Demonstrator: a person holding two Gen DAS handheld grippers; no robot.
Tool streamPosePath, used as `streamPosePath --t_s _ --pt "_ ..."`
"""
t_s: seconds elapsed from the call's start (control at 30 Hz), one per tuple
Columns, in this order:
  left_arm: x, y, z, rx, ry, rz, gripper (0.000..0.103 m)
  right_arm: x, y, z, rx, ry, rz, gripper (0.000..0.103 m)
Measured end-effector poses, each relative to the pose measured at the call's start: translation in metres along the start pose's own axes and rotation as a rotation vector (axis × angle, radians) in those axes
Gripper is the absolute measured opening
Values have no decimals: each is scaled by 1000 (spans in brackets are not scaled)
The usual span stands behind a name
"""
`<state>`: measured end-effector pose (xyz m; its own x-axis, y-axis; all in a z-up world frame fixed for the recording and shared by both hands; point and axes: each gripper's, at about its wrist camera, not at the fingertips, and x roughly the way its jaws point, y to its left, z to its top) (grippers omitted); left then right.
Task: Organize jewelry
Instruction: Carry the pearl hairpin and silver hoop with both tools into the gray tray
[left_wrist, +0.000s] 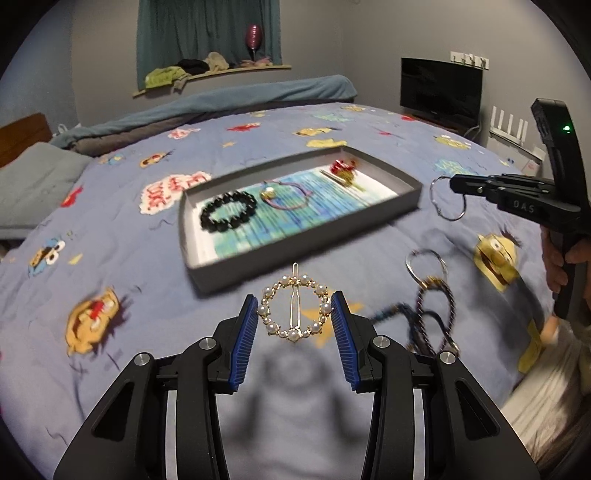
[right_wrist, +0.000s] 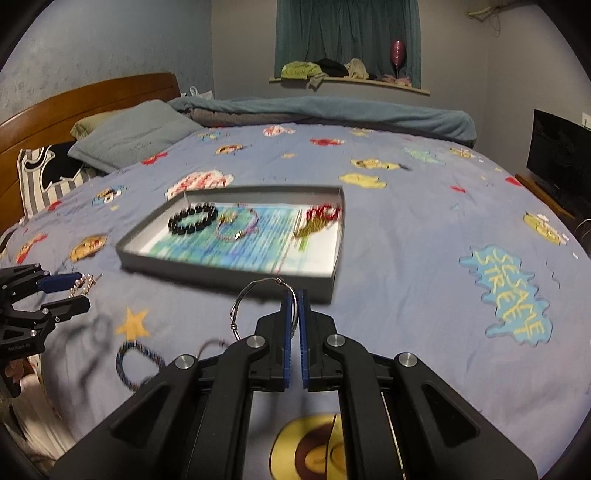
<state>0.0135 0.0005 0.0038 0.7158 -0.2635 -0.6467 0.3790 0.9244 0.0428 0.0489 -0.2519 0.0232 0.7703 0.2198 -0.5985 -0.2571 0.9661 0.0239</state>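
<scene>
In the left view, our left gripper (left_wrist: 294, 314) clasped a gold pearl clip (left_wrist: 294, 309) above the bed (left_wrist: 110, 229), short of the tray (left_wrist: 295, 236). In the right view, our right gripper (right_wrist: 294, 306) pinched a thin silver bangle (right_wrist: 258, 299) near the tray's (right_wrist: 229, 271) front wall.

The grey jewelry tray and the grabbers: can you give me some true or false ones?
1. The left gripper holds a round gold pearl hair clip. True.
2. The right gripper is wide open. False: its fingers are shut on a thin silver wire bangle.
3. A black beaded bracelet lies in the shallow grey tray. True.
4. The tray sits on a wooden table. False: it sits on a blue cartoon bedspread.
</scene>
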Motion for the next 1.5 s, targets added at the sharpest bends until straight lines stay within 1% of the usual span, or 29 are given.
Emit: streamPosePath --t_s 0.1,0.2,0.43,0.63,0.73,0.87,0.97,1.03,1.13,1.3,1.5 --pt "7 12 14 -14 -10 16 42 4 -1 14 12 -17 0 4" --pt "14 23 29 -27 -14 20 42 17 -3 30 21 -20 -4 4" --pt "51 45 51 -80 30 38 42 51 -7 46 40 -2 -26 4" --pt "83 61 55 -116 100 65 42 80 -9 46 55 40 -45 4" --pt "97 67 55 -128 142 58 42 93 -10 44 52 67 -49 4" --pt "114 67 53 -110 193 46 42 107 -6 44 35 101 -51 4" --pt "117 70 54 -121 202 11 42 115 -4 45 17 124 -58 4" --pt "118 72 54 -119 205 16 42 119 -3 44 7 136 -61 4" --pt "122 75 55 -128 230 6 42 123 0 41 -11 151 -69 4" --pt "127 75 58 -113 274 0 42 127 -1 39 -14 176 -76 4" --pt "132 75 60 -102 317 -1 42 131 6 39 -63 202 -102 4"
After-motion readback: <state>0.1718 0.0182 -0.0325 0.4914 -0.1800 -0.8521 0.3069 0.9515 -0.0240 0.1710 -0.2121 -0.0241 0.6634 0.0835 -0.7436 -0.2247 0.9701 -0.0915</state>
